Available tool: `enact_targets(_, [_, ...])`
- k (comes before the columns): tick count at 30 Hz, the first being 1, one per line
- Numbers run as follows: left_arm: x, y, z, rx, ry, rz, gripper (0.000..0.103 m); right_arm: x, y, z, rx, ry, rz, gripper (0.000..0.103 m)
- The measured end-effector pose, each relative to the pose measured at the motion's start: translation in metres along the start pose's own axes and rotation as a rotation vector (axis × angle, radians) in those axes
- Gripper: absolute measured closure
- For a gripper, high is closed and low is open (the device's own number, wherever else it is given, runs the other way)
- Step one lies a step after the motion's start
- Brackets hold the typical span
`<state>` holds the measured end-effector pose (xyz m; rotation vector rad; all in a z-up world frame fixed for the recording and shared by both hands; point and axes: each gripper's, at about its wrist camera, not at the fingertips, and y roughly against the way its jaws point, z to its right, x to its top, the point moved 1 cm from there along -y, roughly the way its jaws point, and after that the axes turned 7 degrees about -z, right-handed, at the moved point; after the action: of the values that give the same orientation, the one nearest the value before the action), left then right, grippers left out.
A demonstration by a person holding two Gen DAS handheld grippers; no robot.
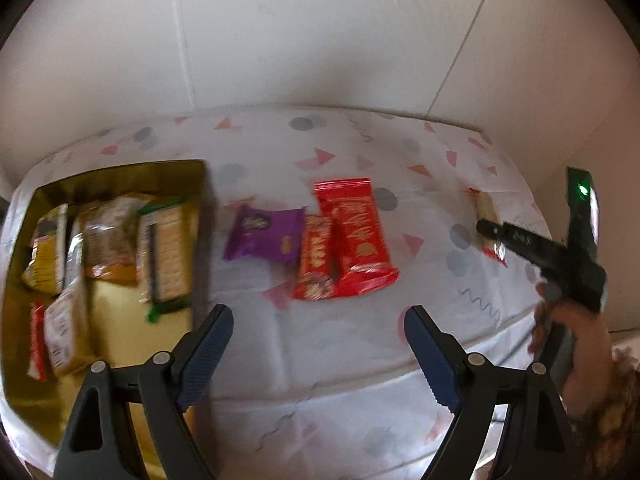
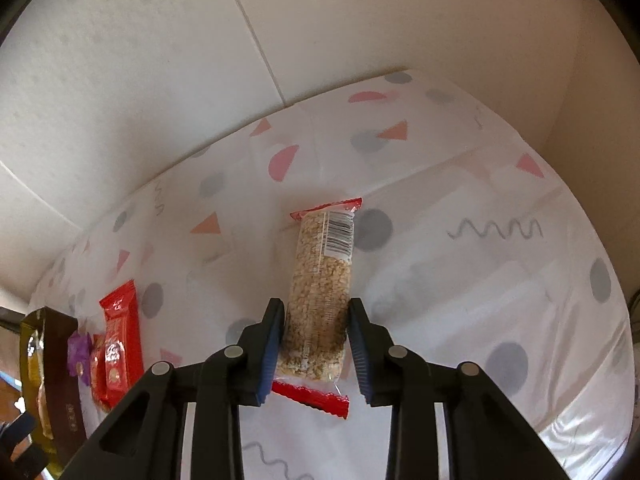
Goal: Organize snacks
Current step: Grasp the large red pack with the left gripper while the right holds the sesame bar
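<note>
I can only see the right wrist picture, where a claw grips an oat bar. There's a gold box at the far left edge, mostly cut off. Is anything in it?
Observer: Yes. The left wrist view shows the gold box with several snack packs lying in it.
Operator: And the other claw, is it carrying something?
Observer: No. The left claw is open and empty, above the tablecloth beside the box.
Operator: What holds my claw up?
Observer: A person's hand grips the handle of the right claw.
</note>
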<state>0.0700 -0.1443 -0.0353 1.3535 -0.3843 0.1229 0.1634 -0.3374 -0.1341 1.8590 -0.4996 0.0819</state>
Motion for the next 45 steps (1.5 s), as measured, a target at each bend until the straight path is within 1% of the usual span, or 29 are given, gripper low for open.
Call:
enact_targets(3, [0.013, -0.016, 0.016, -0.018, -0.004, -0.024, 0.015, 0.004, -0.005, 0.011, 0.025, -0.019, 0.000, 0.071])
enact_targets(6, [0.027, -0.033, 0.032, -0.078, -0.008, -0.054, 0.015, -0.001, -0.003, 0.014, 0.049, -0.025, -0.003, 0.071])
enact_targets(7, [0.031, -0.036, 0.037, -0.077, -0.015, -0.057, 0.015, -0.003, -0.002, 0.016, 0.062, -0.024, -0.003, 0.071])
enact_targets(10, [0.042, -0.054, 0.047, -0.041, -0.033, -0.074, 0.015, -0.008, 0.001, 0.025, 0.095, -0.026, -0.010, 0.071])
enact_targets(14, [0.055, -0.078, 0.050, 0.015, -0.027, -0.109, 0.016, -0.013, 0.003, 0.030, 0.105, -0.020, -0.018, 0.071])
enact_targets(16, [0.058, -0.085, 0.052, 0.027, -0.039, -0.118, 0.019, -0.015, 0.005, 0.031, 0.101, -0.008, -0.019, 0.071])
enact_targets(20, [0.063, -0.092, 0.061, 0.103, -0.111, -0.081, 0.021, -0.026, 0.011, 0.027, 0.096, 0.006, -0.019, 0.071])
enact_targets(21, [0.065, -0.094, 0.062, 0.109, -0.119, -0.076, 0.022, -0.027, 0.012, 0.029, 0.097, 0.009, -0.019, 0.071])
enact_targets(23, [0.067, -0.095, 0.066, 0.116, -0.149, -0.062, 0.029, -0.029, 0.012, 0.029, 0.096, 0.016, -0.019, 0.071])
enact_targets(24, [0.066, -0.095, 0.069, 0.089, -0.162, -0.068, 0.042, -0.030, 0.012, 0.029, 0.093, 0.021, -0.018, 0.070])
enact_targets(25, [0.065, -0.096, 0.071, 0.076, -0.165, -0.079, 0.049, -0.031, 0.012, 0.029, 0.092, 0.023, -0.017, 0.070])
enact_targets(26, [0.063, -0.098, 0.073, 0.051, -0.170, -0.098, 0.049, -0.032, 0.012, 0.029, 0.091, 0.026, -0.016, 0.070])
enact_targets(29, [0.057, -0.099, 0.076, 0.035, -0.174, -0.099, 0.049, -0.033, 0.012, 0.029, 0.089, 0.024, -0.012, 0.070])
enact_targets(30, [0.056, -0.099, 0.075, 0.028, -0.160, -0.098, 0.046, -0.033, 0.012, 0.028, 0.087, 0.024, -0.013, 0.070])
enact_targets(31, [0.056, -0.100, 0.072, 0.019, -0.143, -0.103, 0.041, -0.033, 0.012, 0.028, 0.085, 0.026, -0.013, 0.070])
enact_targets(32, [0.058, -0.101, 0.069, 0.002, -0.116, -0.117, 0.038, -0.033, 0.011, 0.026, 0.083, 0.027, -0.012, 0.070])
enact_targets(33, [0.060, -0.103, 0.066, -0.005, -0.094, -0.126, 0.036, -0.033, 0.011, 0.026, 0.082, 0.029, -0.012, 0.070])
enact_targets(35, [0.064, -0.104, 0.062, -0.007, -0.069, -0.124, 0.036, -0.033, 0.010, 0.025, 0.080, 0.029, -0.010, 0.070])
enact_targets(36, [0.066, -0.105, 0.062, -0.015, -0.069, -0.124, 0.038, -0.034, 0.010, 0.025, 0.079, 0.030, -0.009, 0.070])
enact_targets(37, [0.066, -0.107, 0.065, -0.009, -0.078, -0.121, 0.041, -0.034, 0.010, 0.025, 0.078, 0.031, -0.008, 0.070])
enact_targets(38, [0.066, -0.108, 0.067, 0.009, -0.099, -0.119, 0.045, -0.035, 0.010, 0.024, 0.076, 0.033, -0.006, 0.070])
enact_targets(39, [0.067, -0.108, 0.069, 0.028, -0.118, -0.116, 0.052, -0.036, 0.010, 0.024, 0.071, 0.038, -0.004, 0.070])
enact_targets(43, [0.064, -0.102, 0.066, -0.004, -0.151, -0.107, 0.060, -0.037, 0.009, 0.022, 0.059, 0.046, 0.000, 0.070])
enact_targets(45, [0.059, -0.099, 0.065, -0.022, -0.158, -0.095, 0.061, -0.037, 0.008, 0.021, 0.053, 0.045, 0.001, 0.070])
